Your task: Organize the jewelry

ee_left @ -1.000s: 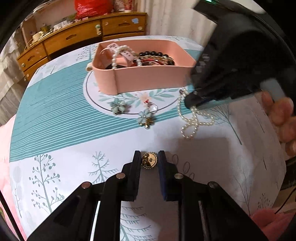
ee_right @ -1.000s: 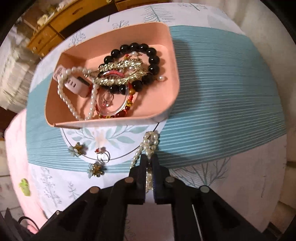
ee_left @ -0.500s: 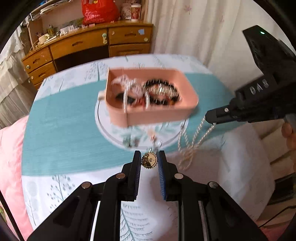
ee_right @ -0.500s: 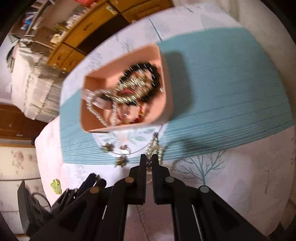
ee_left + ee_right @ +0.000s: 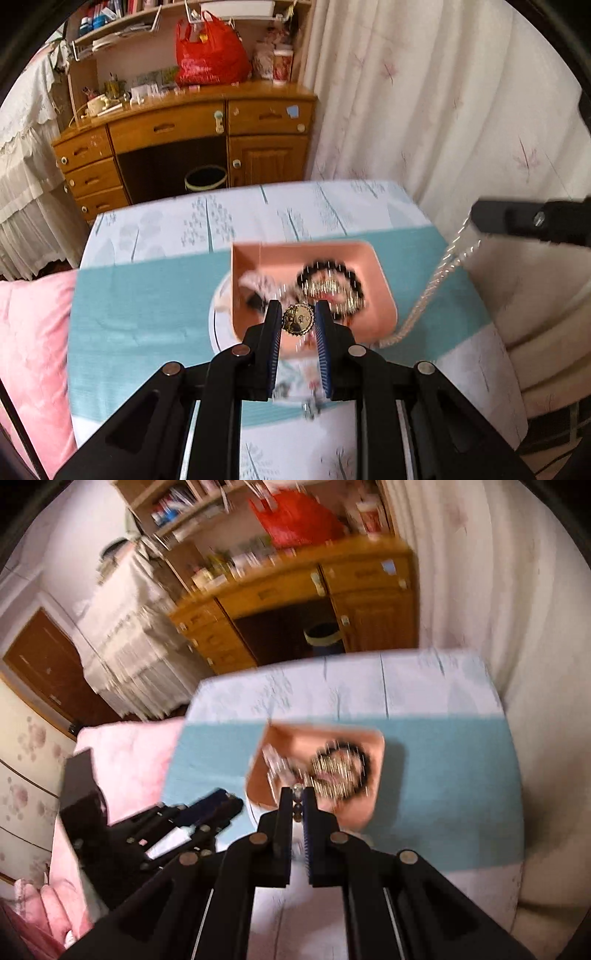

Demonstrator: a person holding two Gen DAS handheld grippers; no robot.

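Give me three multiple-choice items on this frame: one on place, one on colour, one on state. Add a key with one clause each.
1. Where does the black bead bracelet lie?
A. on the bare tablecloth
B. in the pink tray
C. on the wooden dresser

2. What colour is the round ornament between the left gripper's fingers?
A. gold
B. green
C. red

3. What is the state of the pearl strand?
A. coiled inside the tray
B. lying flat on the cloth
C. hanging from the right gripper

Key: 1 B, the beads sit within the tray's walls. 2 A, it shines gold in the left wrist view. 3 C, it dangles from the gripper's shut tip, beside the tray.
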